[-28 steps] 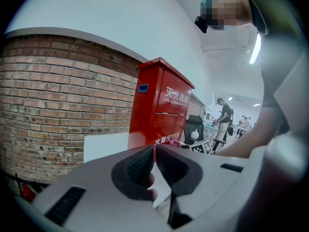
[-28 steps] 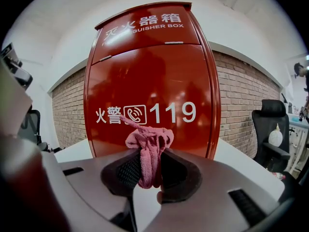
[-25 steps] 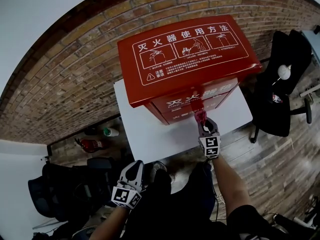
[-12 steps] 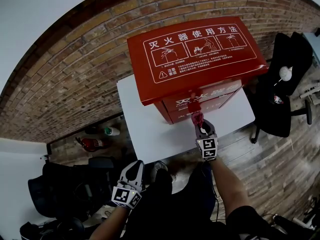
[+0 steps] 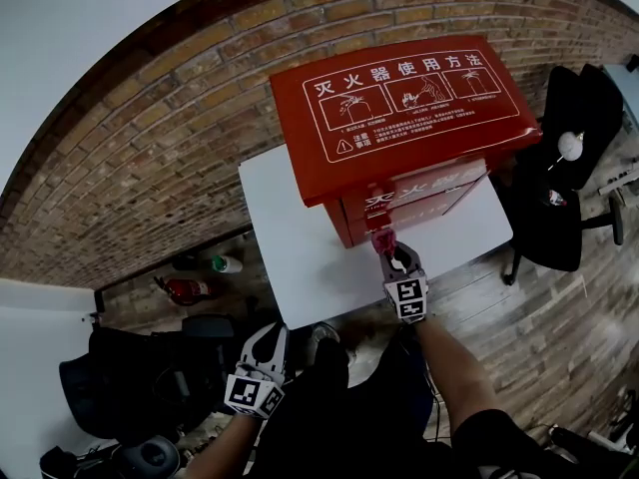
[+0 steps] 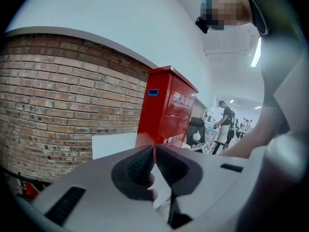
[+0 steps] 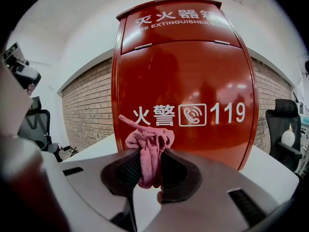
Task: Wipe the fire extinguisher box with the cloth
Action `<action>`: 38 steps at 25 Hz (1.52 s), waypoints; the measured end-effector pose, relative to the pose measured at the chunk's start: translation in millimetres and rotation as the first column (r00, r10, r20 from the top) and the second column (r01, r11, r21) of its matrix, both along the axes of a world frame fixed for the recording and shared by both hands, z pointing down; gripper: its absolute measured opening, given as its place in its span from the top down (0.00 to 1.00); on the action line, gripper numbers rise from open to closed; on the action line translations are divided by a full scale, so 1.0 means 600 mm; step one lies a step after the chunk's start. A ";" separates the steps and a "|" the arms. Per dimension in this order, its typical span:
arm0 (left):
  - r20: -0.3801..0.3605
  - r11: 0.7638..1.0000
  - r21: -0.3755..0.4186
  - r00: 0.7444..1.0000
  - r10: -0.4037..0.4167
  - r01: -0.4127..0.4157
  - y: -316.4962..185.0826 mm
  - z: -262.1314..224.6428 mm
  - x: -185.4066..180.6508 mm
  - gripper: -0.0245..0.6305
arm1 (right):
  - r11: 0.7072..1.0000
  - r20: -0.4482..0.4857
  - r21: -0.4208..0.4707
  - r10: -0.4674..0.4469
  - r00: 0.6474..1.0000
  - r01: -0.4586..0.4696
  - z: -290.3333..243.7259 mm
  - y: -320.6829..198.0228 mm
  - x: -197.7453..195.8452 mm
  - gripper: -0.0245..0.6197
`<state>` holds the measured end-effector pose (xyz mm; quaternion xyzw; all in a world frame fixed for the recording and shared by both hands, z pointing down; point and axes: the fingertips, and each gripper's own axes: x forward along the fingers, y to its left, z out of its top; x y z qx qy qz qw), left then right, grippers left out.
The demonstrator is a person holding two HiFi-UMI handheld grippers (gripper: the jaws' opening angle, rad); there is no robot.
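Observation:
A red fire extinguisher box (image 5: 399,128) with white print stands on a white table (image 5: 300,257) against a brick wall. My right gripper (image 5: 389,252) is shut on a bunched pink cloth (image 7: 148,151), held just in front of the box's lower front (image 7: 188,95); whether the cloth touches it I cannot tell. The cloth (image 5: 382,238) shows as a small pink wad at the box's bottom edge. My left gripper (image 5: 262,352) hangs low, well below the table, its jaws shut with nothing between them (image 6: 153,161). The box (image 6: 166,112) stands further off in the left gripper view.
A black office chair (image 5: 564,168) stands right of the table. On the floor to the left lie a red extinguisher (image 5: 185,289) and a bottle (image 5: 222,263). Dark bags and chairs (image 5: 130,367) crowd the lower left. People stand in the distance (image 6: 224,122).
My right gripper with the cloth has slid leftward and a little lower along the box's front. The left gripper has stayed low, almost still.

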<state>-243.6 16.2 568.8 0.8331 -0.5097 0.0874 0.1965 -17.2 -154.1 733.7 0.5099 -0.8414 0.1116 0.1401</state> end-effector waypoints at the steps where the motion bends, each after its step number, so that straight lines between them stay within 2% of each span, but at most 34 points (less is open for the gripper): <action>1: 0.001 1.000 0.000 1.000 0.001 -0.001 0.001 -0.001 -0.003 0.91 | 1.000 0.001 -0.001 -0.005 1.000 0.005 0.000 0.002 -0.008 0.82; 15: 0.003 1.000 0.001 1.000 -0.007 0.007 0.020 -0.007 -0.062 0.91 | 1.000 0.026 -0.017 -0.017 1.000 0.017 0.003 0.022 -0.097 0.82; 32: 0.000 0.999 -0.007 0.999 0.033 -0.033 0.018 -0.008 -0.094 0.91 | 0.998 0.097 -0.047 0.048 0.994 -0.044 -0.002 0.032 -0.140 0.82; 38: 0.004 0.998 -0.011 0.998 0.065 -0.065 0.004 -0.013 -0.098 0.91 | 0.996 0.080 -0.065 0.066 0.995 -0.061 0.006 0.033 -0.152 0.82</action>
